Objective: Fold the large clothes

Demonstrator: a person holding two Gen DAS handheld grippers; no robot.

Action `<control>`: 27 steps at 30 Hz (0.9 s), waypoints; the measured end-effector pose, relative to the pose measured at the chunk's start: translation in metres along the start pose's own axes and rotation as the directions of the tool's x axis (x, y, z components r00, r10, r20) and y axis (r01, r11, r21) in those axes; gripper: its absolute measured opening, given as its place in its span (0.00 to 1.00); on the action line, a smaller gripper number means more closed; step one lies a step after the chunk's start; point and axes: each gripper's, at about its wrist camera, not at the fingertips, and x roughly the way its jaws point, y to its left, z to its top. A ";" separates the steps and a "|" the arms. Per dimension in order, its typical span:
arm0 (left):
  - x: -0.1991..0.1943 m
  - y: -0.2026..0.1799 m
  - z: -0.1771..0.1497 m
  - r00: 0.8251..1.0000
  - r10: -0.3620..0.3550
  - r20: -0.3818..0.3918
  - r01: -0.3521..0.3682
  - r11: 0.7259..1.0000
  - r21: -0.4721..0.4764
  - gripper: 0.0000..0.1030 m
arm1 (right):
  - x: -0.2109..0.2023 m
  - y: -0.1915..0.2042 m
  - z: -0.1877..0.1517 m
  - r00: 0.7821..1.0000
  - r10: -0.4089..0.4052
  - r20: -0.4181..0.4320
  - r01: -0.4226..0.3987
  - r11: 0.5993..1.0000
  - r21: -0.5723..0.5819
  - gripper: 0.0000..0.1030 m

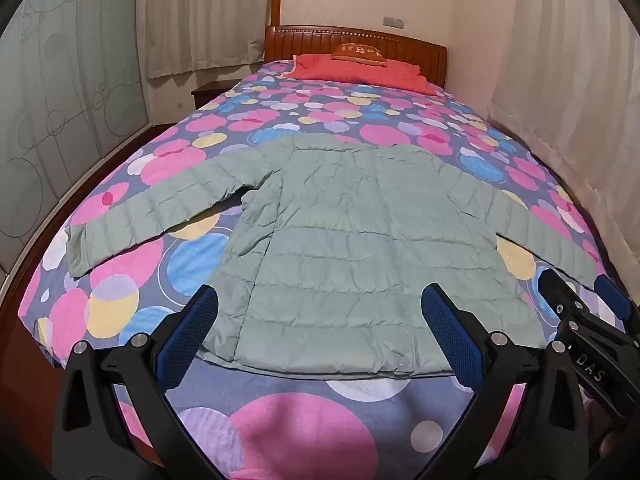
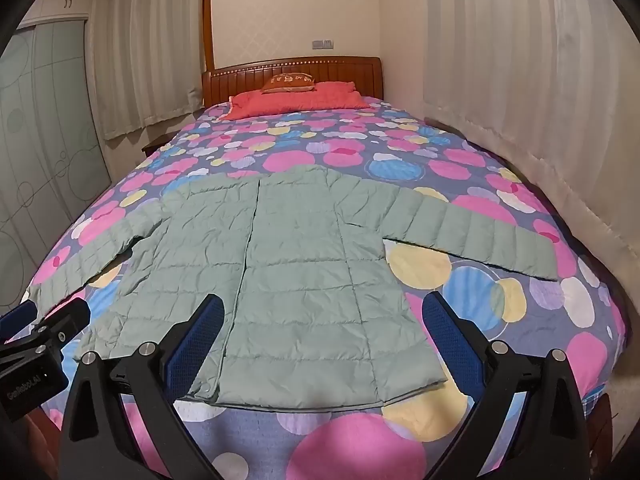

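Note:
A pale green quilted jacket (image 1: 352,236) (image 2: 288,264) lies flat on the bed, hem nearest me, both sleeves spread out to the sides. My left gripper (image 1: 320,300) hovers above the hem, wide open, nothing between its blue pads. My right gripper (image 2: 324,304) also hovers over the hem, wide open and empty. In the left wrist view the right gripper (image 1: 580,292) shows at the right edge, over the jacket's right sleeve. In the right wrist view the left gripper (image 2: 48,316) shows at the left edge, by the left cuff.
The bed (image 1: 280,412) (image 2: 500,304) has a cover with pink, blue and yellow circles. A red quilt (image 1: 360,70) and small cushion (image 2: 290,82) lie by the wooden headboard (image 2: 292,68). Curtains hang along the right wall; a glass-door wardrobe (image 1: 60,100) stands left.

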 end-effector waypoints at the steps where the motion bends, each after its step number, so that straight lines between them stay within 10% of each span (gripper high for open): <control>1: 0.000 0.000 0.000 1.000 0.004 0.000 -0.004 1.000 0.002 0.98 | 0.000 0.000 0.000 1.000 0.001 0.001 -0.001 1.000 0.000 0.96; 27: -0.002 -0.001 0.000 1.000 -0.002 -0.003 0.002 1.000 -0.012 0.98 | 0.002 -0.001 -0.001 1.000 0.000 -0.005 0.000 1.000 0.000 0.96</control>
